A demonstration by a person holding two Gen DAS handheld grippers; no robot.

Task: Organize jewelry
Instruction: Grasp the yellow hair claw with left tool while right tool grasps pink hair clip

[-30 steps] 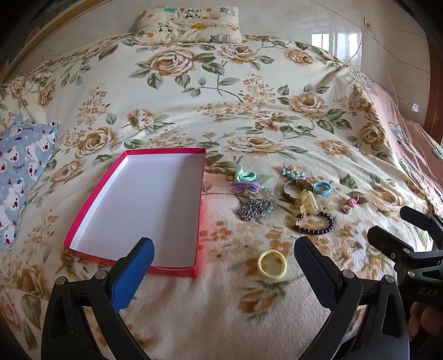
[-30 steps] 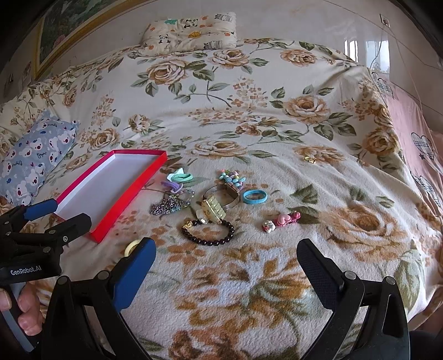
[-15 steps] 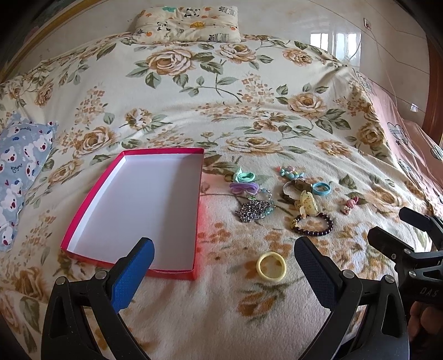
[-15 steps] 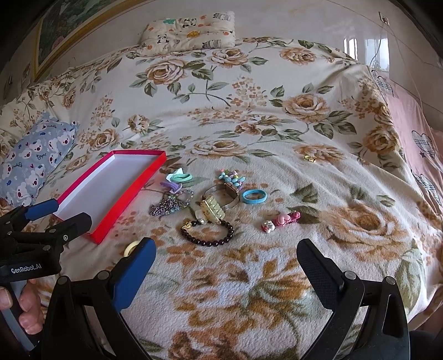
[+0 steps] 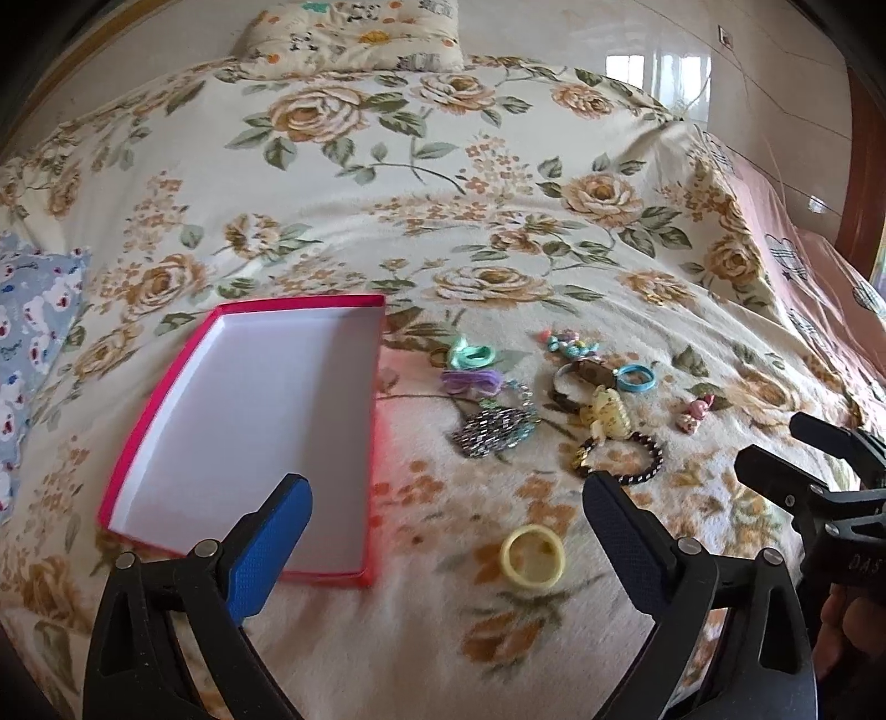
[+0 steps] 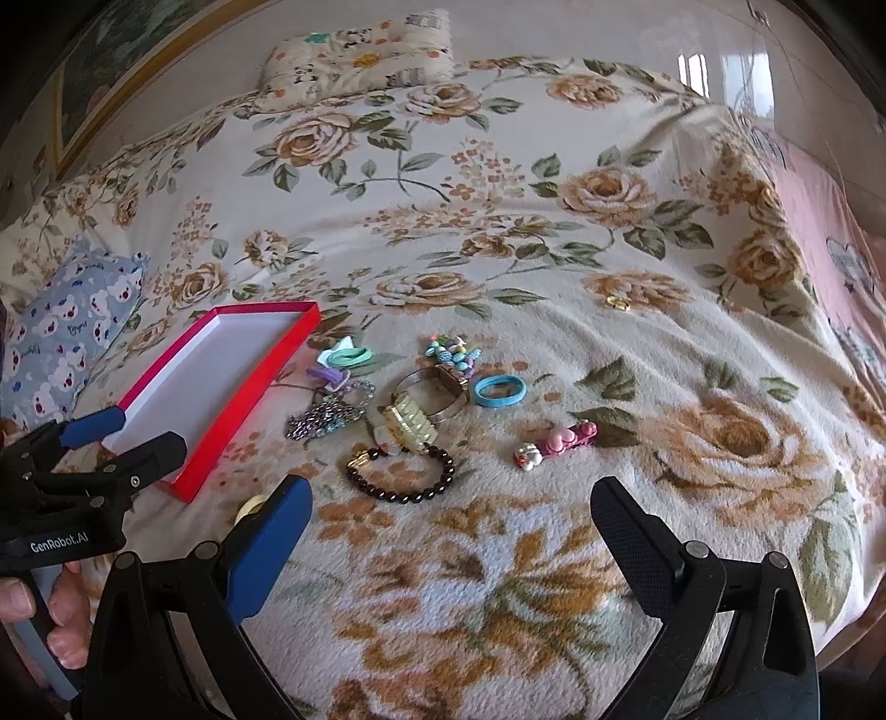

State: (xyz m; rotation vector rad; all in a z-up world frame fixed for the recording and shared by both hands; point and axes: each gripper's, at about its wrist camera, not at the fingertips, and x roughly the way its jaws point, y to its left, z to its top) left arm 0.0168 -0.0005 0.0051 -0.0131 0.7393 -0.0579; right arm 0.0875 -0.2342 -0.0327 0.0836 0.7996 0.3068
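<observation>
A red box (image 5: 166,437) (image 6: 243,410) with a white, bare inside lies on the floral bedspread. Right of it sits a cluster of jewelry: a dark bead bracelet (image 5: 645,462) (image 6: 398,473), a silver chain (image 5: 495,432) (image 6: 324,418), a yellow hair claw (image 5: 603,410) (image 6: 410,423), a blue ring (image 5: 635,379) (image 6: 500,390), a pink clip (image 5: 695,410) (image 6: 556,440) and a mint hair tie (image 5: 470,354) (image 6: 346,354). A yellow ring (image 5: 532,556) lies apart, just ahead of my left gripper (image 5: 446,518), which is open. My right gripper (image 6: 451,523) is open too, short of the bracelet.
A blue bear-print pillow (image 5: 33,332) (image 6: 66,327) lies left of the box and a panda-print pillow (image 5: 354,33) (image 6: 360,50) at the bed's far end. A small gold item (image 6: 617,302) sits alone further right. A hand (image 6: 50,615) holds the left gripper.
Both views have shifted only slightly; the left one drifted a little so the box sits marginally lower-left. Nothing was picked up or moved.
</observation>
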